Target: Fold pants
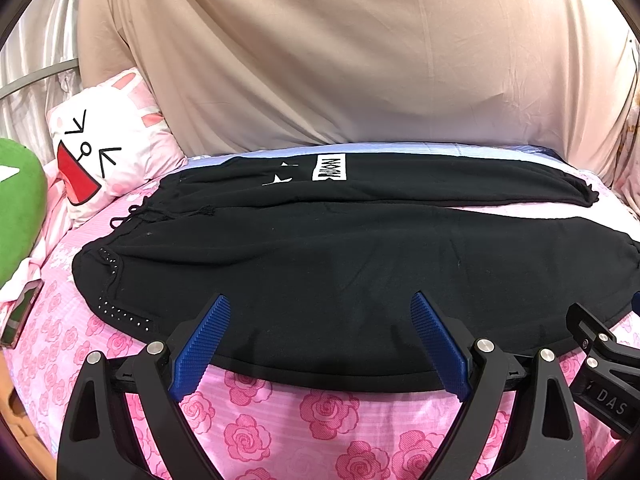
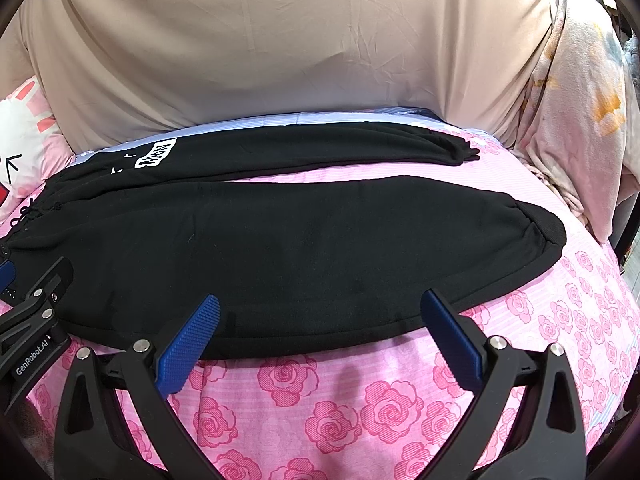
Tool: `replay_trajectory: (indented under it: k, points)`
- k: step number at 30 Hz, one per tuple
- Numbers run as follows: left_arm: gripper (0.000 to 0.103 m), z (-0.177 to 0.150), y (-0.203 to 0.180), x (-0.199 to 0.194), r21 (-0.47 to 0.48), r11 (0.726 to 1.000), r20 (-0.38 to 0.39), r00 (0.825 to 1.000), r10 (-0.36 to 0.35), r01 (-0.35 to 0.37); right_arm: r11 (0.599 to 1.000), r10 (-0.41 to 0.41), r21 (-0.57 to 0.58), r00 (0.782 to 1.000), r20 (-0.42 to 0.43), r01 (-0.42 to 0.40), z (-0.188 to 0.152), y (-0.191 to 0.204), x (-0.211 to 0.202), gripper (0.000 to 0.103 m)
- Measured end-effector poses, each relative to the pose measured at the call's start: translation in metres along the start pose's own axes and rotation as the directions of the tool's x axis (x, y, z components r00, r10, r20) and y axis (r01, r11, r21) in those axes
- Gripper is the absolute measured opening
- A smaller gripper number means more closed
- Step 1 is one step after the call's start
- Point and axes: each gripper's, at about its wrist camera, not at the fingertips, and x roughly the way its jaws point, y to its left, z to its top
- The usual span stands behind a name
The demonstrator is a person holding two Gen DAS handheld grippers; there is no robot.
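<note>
Black pants (image 1: pixel 320 264) lie flat across the pink rose bedsheet (image 1: pixel 320 420), waistband to the left, both legs stretching right. The far leg bears a white label (image 1: pixel 329 168). The pants also show in the right wrist view (image 2: pixel 304 248), with the near leg's cuff (image 2: pixel 540 232) at the right. My left gripper (image 1: pixel 320 304) is open, its blue pads above the near edge of the pants near the waist end. My right gripper (image 2: pixel 320 304) is open above the near leg's lower edge. Neither holds anything. The right gripper's body shows at the left wrist view's edge (image 1: pixel 604 356).
A white cartoon-face pillow (image 1: pixel 100 152) and a green cushion (image 1: pixel 16 208) sit at the left. A phone (image 1: pixel 20 316) lies by the left bed edge. A beige drape (image 1: pixel 340 52) hangs behind the bed. A patterned blanket (image 2: pixel 576 92) is bunched at the right.
</note>
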Motion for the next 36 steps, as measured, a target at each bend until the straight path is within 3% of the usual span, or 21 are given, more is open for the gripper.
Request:
replay_trajectory:
  k: [16,20,22,25,28,32,36]
  points:
    - [0.09,-0.001,0.004,0.006,-0.005,1.0,-0.032,0.999,0.008,-0.009,1.0,-0.005,-0.015,0.999,-0.04,0.004,-0.001,0.003,0.008,0.098]
    - [0.09,0.003,0.017,0.004,-0.061,0.997,-0.035,0.999,-0.038,0.036,0.999,0.038,-0.006,0.998,-0.053,-0.039,0.0,-0.003,0.009,0.098]
    - [0.09,0.013,0.034,0.001,-0.112,0.992,-0.026,0.997,-0.069,0.065,0.995,0.098,-0.002,0.994,-0.054,-0.099,0.007,-0.015,0.009,0.098]
    - [0.09,0.041,0.073,-0.001,-0.161,0.987,0.007,1.0,-0.027,0.028,0.999,0.024,-0.033,1.0,0.002,-0.024,0.027,-0.046,0.014,0.098]
    - [0.09,0.077,0.123,0.01,-0.202,0.979,0.014,0.999,0.034,-0.03,1.0,0.003,-0.018,1.0,0.03,-0.002,0.055,-0.088,0.028,0.098]
    - [0.09,0.127,0.195,0.062,-0.258,0.958,-0.024,0.992,0.125,-0.128,0.999,-0.003,0.037,0.999,-0.035,0.004,0.102,-0.149,0.082,0.098]
    - [0.09,0.167,0.246,0.136,-0.285,0.942,-0.133,0.981,0.144,-0.177,0.994,-0.019,0.102,0.995,-0.095,0.029,0.151,-0.194,0.145,0.098]
